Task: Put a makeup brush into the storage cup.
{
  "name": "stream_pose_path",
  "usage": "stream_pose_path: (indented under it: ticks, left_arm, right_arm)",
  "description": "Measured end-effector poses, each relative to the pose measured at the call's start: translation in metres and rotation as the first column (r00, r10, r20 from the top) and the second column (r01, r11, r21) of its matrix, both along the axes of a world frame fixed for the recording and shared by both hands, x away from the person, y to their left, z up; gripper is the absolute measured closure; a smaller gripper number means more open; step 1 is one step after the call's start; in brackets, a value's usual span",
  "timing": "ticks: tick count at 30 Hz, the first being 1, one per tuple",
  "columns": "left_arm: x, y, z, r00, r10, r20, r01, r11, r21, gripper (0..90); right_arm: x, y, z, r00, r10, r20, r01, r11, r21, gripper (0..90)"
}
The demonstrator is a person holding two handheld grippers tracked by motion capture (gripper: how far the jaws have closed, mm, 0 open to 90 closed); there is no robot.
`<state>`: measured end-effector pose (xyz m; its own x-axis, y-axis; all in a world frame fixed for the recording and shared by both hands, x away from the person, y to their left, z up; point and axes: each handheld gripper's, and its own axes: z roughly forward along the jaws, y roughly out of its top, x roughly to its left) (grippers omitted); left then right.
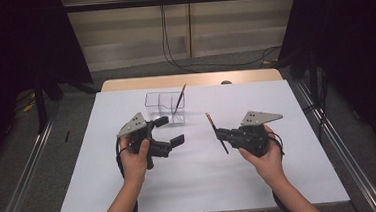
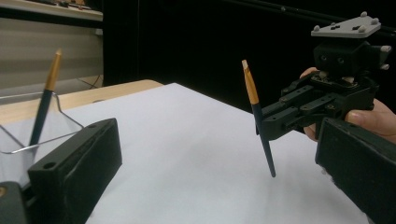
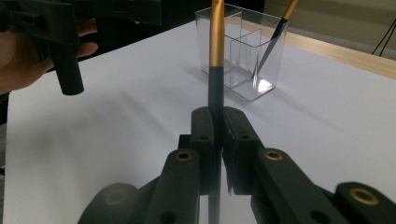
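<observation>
White tabletop [image 1: 131,190]; brush [image 1: 217,133] clamped upright between right gripper [image 1: 221,133] jaws.

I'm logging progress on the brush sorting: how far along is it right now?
Done: one brush stands in the clear holder. In hand: the right gripper is clamped on a second brush, off the table. Left: putting it into the holder. The left gripper is open.
</observation>
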<state>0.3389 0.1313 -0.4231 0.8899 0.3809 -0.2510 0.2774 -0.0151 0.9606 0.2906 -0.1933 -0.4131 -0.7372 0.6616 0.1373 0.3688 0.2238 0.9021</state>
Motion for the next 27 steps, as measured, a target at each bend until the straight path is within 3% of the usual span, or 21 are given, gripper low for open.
stream_pose_path:
  ticks: [6, 13, 24, 27]
  left_arm:
    - [0.001, -0.011, 0.0, 0.9999, -0.017, 0.004, 0.017, 0.9997, 0.017, 0.0]
    - [0.004, -0.023, 0.0, 0.9996, -0.015, -0.023, 0.016, 0.9997, 0.021, 0.0]
    - [0.005, -0.043, 0.003, 0.9974, -0.027, -0.066, 0.027, 0.9996, -0.005, 1.1]
    - [0.005, -0.046, 0.004, 0.9972, -0.04, -0.063, 0.04, 0.9992, -0.004, 4.5]
  right_arm:
    - [0.0, 0.002, 0.001, 0.9999, 0.011, 0.004, -0.011, 0.9999, 0.005, 83.5]
    - [0.0, 0.005, 0.001, 0.9999, 0.016, 0.005, -0.017, 0.9999, 0.004, 83.5]
    - [0.0, 0.008, 0.002, 0.9996, 0.025, 0.012, -0.025, 0.9997, 0.008, 83.5]
    - [0.0, 0.009, 0.002, 0.9995, 0.028, 0.015, -0.028, 0.9996, 0.008, 83.5]
